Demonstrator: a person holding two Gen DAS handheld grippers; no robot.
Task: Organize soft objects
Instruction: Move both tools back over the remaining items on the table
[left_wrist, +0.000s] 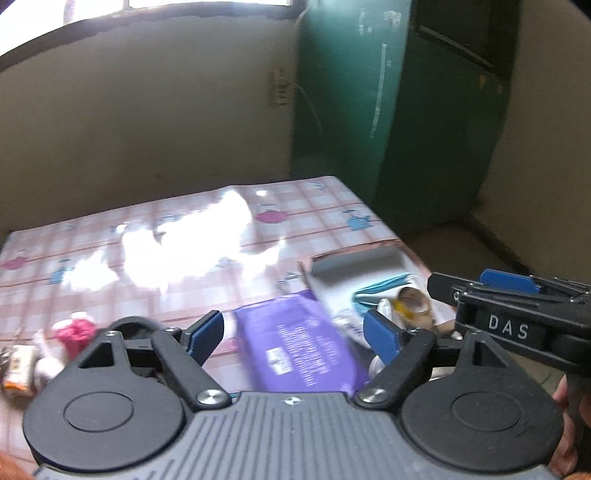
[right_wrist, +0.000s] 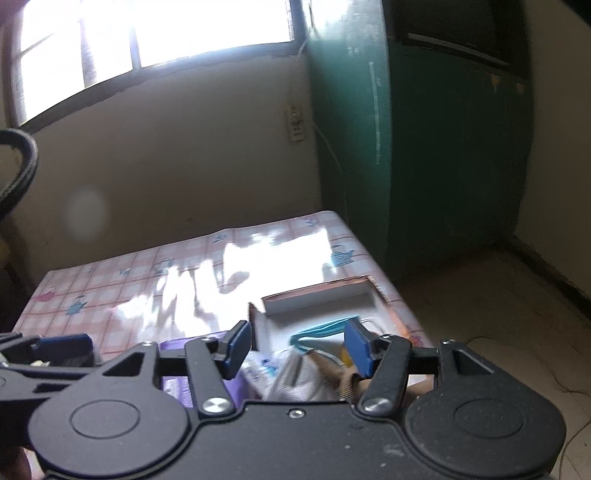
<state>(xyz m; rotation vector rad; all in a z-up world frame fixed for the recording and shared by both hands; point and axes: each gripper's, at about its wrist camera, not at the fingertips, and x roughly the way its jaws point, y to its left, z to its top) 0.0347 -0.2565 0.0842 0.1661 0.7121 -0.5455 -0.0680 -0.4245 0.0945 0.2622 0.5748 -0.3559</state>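
Observation:
A purple soft pack (left_wrist: 303, 347) lies on the checked tablecloth, between and below the fingers of my open left gripper (left_wrist: 295, 332). A cardboard box (left_wrist: 354, 262) at the table's right edge holds a teal face mask (left_wrist: 384, 286), a plush toy (left_wrist: 413, 301) and white packets. A pink soft item (left_wrist: 74, 332) lies at the left. My right gripper (right_wrist: 295, 347) is open and empty above the box (right_wrist: 321, 295), over the mask (right_wrist: 321, 328) and a grey cloth (right_wrist: 295, 380). It also shows in the left wrist view (left_wrist: 509, 295).
The table (right_wrist: 147, 280) stands against a beige wall with a window. A green cabinet (right_wrist: 424, 147) stands to the right of it. A small orange and white packet (left_wrist: 18, 369) lies at the far left. The floor (right_wrist: 498, 314) lies beyond the table's right edge.

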